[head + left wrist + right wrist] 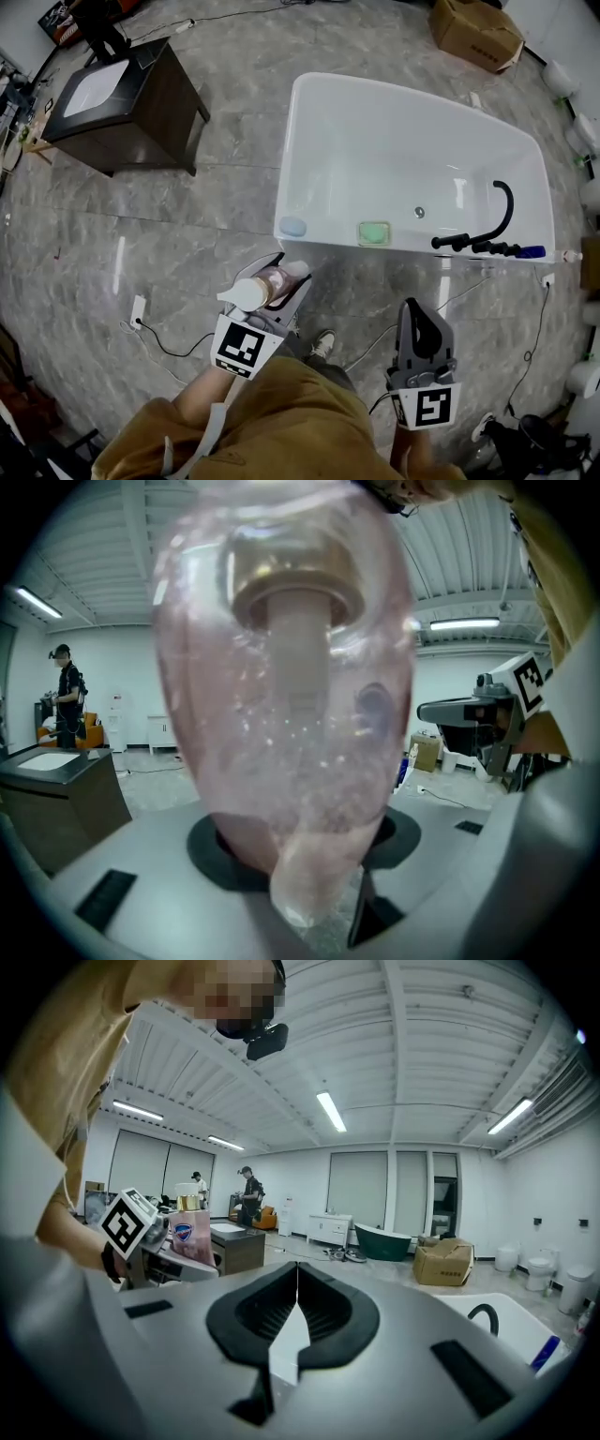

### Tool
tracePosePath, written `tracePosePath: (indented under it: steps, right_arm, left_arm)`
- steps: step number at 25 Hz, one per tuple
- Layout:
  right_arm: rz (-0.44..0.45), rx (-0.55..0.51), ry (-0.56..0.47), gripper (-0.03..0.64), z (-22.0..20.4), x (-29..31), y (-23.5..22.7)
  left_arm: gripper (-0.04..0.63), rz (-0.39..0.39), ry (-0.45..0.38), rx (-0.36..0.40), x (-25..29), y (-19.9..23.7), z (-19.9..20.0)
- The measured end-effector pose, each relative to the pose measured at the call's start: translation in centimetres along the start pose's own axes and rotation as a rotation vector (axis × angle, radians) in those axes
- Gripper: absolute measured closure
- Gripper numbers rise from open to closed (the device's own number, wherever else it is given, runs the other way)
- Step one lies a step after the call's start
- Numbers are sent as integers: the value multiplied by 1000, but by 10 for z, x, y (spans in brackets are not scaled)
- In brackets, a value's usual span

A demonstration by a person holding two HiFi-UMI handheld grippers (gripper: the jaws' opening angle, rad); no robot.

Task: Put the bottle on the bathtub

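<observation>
A clear pink bottle (267,284) with a white pump top lies sideways in my left gripper (289,272), which is shut on it just short of the white bathtub's (287,141) near left corner. In the left gripper view the bottle (291,714) fills the frame between the jaws of that gripper (300,855). My right gripper (419,314) hovers over the floor below the tub's near rim, shut and empty, its jaws meeting in the right gripper view (296,1288). That view also shows the bottle (192,1237) at the left and the tub (506,1321) at the lower right.
On the tub's near rim sit a blue soap (293,226), a green soap (373,232) and a black faucet (487,234). A dark cabinet with a white basin (122,98) stands far left. A cardboard box (475,33) lies beyond the tub. Cables and a plug (138,309) cross the floor.
</observation>
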State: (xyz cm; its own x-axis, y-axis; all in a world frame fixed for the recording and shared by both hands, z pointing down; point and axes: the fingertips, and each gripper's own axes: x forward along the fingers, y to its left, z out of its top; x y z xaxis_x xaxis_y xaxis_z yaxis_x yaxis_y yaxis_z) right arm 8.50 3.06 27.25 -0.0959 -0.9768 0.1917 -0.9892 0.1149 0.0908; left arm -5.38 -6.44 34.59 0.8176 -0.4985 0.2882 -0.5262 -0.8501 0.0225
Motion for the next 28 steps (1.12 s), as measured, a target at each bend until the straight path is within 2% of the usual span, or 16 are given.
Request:
tracePosePath:
  steps: [8,14,28]
  right_arm:
    - [-11,27,54,611,-45,18,-3]
    - [-19,51,21,611,-57,32,-12]
    - [-40,105,46,611,-103,45,-12]
  left_arm:
    - [368,-26,25,1,42,9,-35]
    - [368,-32,45,-21,69,8,-48]
    - [368,-75,66,32,119,11,-92]
